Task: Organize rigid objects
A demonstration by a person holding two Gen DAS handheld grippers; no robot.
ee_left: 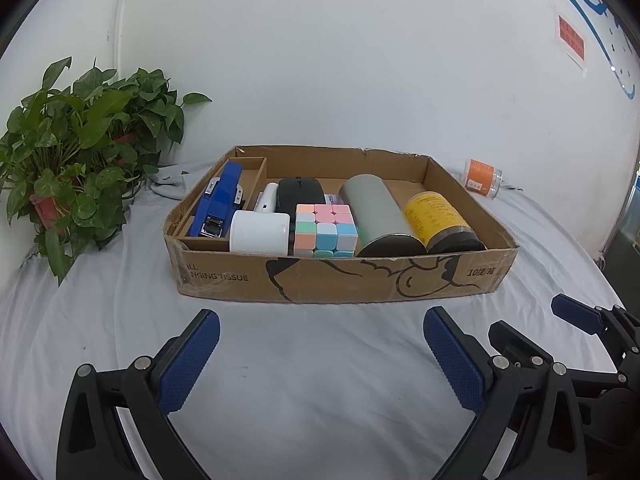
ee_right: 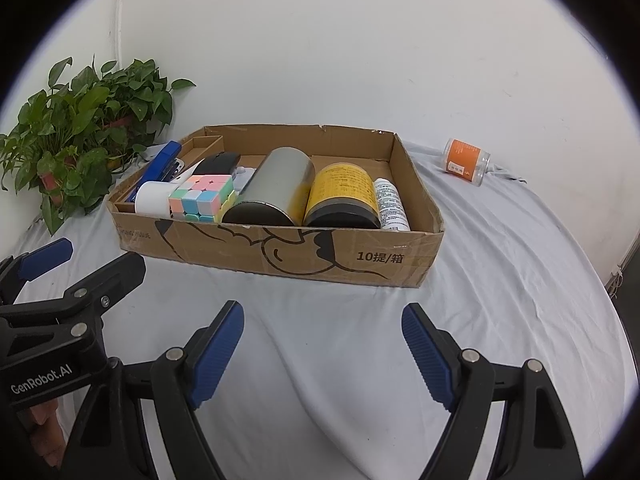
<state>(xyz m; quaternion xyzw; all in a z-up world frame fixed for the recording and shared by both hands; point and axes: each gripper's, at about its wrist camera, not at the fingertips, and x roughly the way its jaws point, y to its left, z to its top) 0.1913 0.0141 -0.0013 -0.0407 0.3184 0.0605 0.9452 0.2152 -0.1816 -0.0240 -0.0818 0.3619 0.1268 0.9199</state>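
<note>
- The box point(ee_right: 280, 252) ahead of the claws is brown cardboard, matt, with shiny tape.
- The gray can point(ee_right: 276, 188) in it looks like smooth metal.
- The cube point(ee_left: 325, 230) is glossy plastic.
- The sheet point(ee_left: 300, 380) under the claws is soft, wrinkly cloth.
- The claw pads point(ee_left: 188, 364) are bumpy blue rubber.

one cardboard box point(ee_right: 360, 258), two canisters point(ee_right: 276, 188), one puzzle cube point(ee_right: 202, 196), one jar point(ee_right: 466, 161)
</note>
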